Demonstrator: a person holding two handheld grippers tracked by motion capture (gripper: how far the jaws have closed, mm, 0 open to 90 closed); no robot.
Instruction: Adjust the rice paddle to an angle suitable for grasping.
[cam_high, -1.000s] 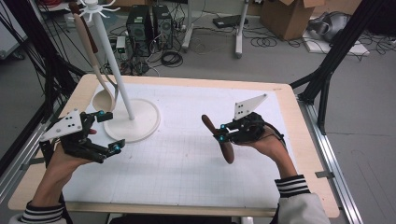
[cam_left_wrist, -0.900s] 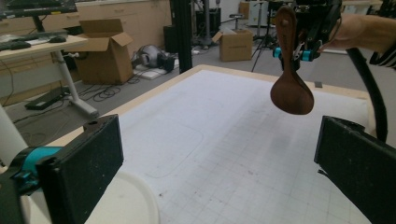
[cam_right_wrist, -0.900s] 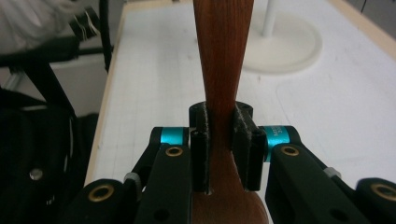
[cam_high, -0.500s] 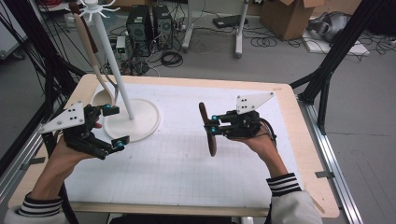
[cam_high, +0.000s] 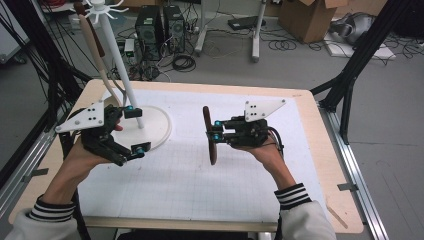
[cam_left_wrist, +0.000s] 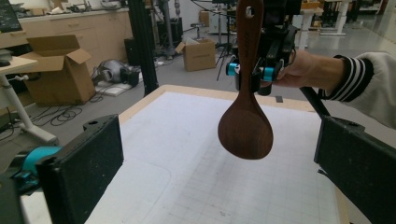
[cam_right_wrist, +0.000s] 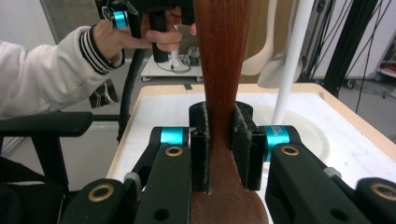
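Note:
My right gripper (cam_high: 216, 130) is shut on the handle of a dark wooden spoon (cam_high: 209, 132) and holds it above the middle of the white mat. The spoon stands nearly upright, bowl downward (cam_left_wrist: 245, 126). In the right gripper view both pads clamp the handle (cam_right_wrist: 223, 56). My left gripper (cam_high: 136, 130) is open with nothing between its jaws and hovers over the round base (cam_high: 159, 131) of a white hook stand (cam_high: 120, 65). It faces the spoon. A pale wooden spoon (cam_high: 95, 50) hangs from the stand.
The white gridded mat (cam_high: 200, 190) covers most of the wooden table (cam_high: 325, 165). The stand's pole (cam_right_wrist: 289, 60) rises at the back left. Beyond the table lie cables, computer cases and cardboard boxes on the floor.
The right gripper has carried the dark spoon to the left and turned it from slanted to nearly upright. The left gripper has risen and moved closer to the stand's base.

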